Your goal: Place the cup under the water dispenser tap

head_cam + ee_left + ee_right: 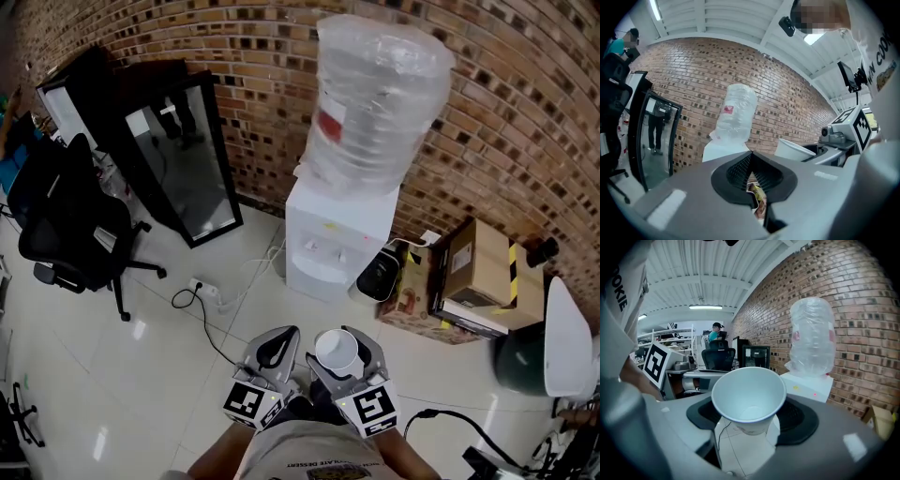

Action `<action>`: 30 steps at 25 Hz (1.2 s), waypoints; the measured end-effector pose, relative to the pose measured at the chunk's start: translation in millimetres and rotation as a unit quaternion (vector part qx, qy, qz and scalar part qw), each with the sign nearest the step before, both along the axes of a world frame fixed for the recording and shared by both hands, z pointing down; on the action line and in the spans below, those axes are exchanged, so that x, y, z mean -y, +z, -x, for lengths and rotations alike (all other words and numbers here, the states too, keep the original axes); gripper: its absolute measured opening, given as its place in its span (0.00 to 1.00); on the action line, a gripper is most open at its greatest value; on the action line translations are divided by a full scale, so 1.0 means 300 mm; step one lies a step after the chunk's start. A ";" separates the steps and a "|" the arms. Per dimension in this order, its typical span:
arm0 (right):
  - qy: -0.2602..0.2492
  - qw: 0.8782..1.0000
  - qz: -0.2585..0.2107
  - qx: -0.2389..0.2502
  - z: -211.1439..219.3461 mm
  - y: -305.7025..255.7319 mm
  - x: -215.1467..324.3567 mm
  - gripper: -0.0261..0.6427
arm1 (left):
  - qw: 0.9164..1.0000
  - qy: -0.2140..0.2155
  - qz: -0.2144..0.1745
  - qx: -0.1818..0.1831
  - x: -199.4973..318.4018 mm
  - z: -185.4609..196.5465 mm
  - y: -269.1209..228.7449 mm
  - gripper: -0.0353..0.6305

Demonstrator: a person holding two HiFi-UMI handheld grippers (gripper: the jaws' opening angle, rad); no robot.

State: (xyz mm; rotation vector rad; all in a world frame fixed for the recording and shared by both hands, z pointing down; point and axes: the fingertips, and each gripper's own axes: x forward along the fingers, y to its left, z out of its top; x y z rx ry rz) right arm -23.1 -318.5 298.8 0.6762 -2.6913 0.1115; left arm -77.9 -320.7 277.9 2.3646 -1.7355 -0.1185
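Observation:
A white paper cup [336,349] stands upright with its mouth up, and my right gripper [343,358] is shut on it. In the right gripper view the cup [749,399] fills the space between the jaws of my right gripper [750,417]. The white water dispenser [336,239], with a plastic-wrapped bottle [375,103] on top, stands against the brick wall some way ahead of both grippers. Its taps [323,248] face me with nothing under them. My left gripper [278,352] is beside the right one, shut and holding nothing [751,161]. The dispenser [808,383] is ahead and to the right of the cup.
A black office chair [70,230] and a black-framed glass panel [178,169] stand to the left. A power strip with a cable [202,289] lies on the tiled floor left of the dispenser. A black bag [380,274] and cardboard boxes [478,272] sit to its right.

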 end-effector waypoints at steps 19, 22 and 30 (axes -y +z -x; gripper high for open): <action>0.003 1.000 0.029 -0.002 0.111 0.263 0.328 0.55 | 1.000 -0.020 0.011 -0.003 0.288 0.041 0.189 0.04; 0.010 0.999 0.034 -0.003 0.141 0.338 0.385 0.55 | 0.999 -0.034 0.017 -0.009 0.329 0.074 0.259 0.04; 0.034 0.999 0.034 -0.006 0.178 0.559 0.518 0.55 | 0.998 -0.045 0.038 -0.018 0.432 0.103 0.447 0.04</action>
